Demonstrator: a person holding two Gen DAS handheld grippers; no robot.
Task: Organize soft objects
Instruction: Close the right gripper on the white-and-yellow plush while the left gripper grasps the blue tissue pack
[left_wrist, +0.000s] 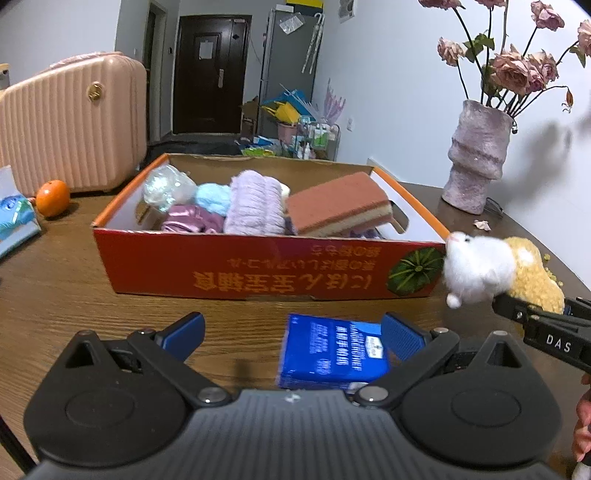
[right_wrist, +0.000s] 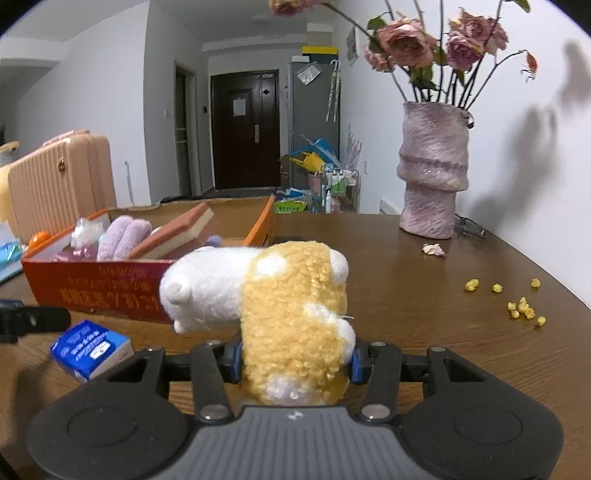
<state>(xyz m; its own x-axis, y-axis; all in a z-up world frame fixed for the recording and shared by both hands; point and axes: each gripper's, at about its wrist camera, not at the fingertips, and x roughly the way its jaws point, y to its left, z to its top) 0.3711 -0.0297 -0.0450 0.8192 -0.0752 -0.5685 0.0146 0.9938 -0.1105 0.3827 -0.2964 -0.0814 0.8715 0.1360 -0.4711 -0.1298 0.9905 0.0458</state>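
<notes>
**pixelgrub:** So the plush toy (right_wrist: 280, 306), white head and curly yellow body, is clamped at its yellow end between the blue pads of the right gripper (right_wrist: 295, 360). Looks lifted clear of the wooden table (right_wrist: 424, 314), head pointing left toward the red cardboard box (right_wrist: 110, 291). From the left wrist view it's hanging just beside the box's right front corner.

**mossy_dave:** And the left gripper (left_wrist: 291, 332)?

**pixelgrub:** Fingers spread wide, nothing between the pads. It's low over the table, aimed at the box, with a small blue carton (left_wrist: 332, 354) lying just inside the right finger. Can't tell if it touches.

**mossy_dave:** What's in the box?

**pixelgrub:** A brown and tan sponge (left_wrist: 340, 210) leaning on a lilac fuzzy roll (left_wrist: 255, 206), plus a light blue fluffy thing (left_wrist: 214, 197), shiny purple fabric (left_wrist: 192, 221) and a crinkly clear bag (left_wrist: 166, 188).

**mossy_dave:** Room?

**pixelgrub:** Pink suitcase (left_wrist: 70, 125) and an orange (left_wrist: 53, 197) to the left, a mauve vase (right_wrist: 434, 181) of faded roses on the right, little yellow bits (right_wrist: 522, 310) scattered near it. Dark door (right_wrist: 245, 129) at the end of a hallway, grey fridge (right_wrist: 314, 110) next to it.

**mossy_dave:** Any text?

**pixelgrub:** "DAS" in white on the right gripper's finger in the left view. The box has yellow characters printed upside down and a green squash picture; the carton's print is too blurry to read.
</notes>
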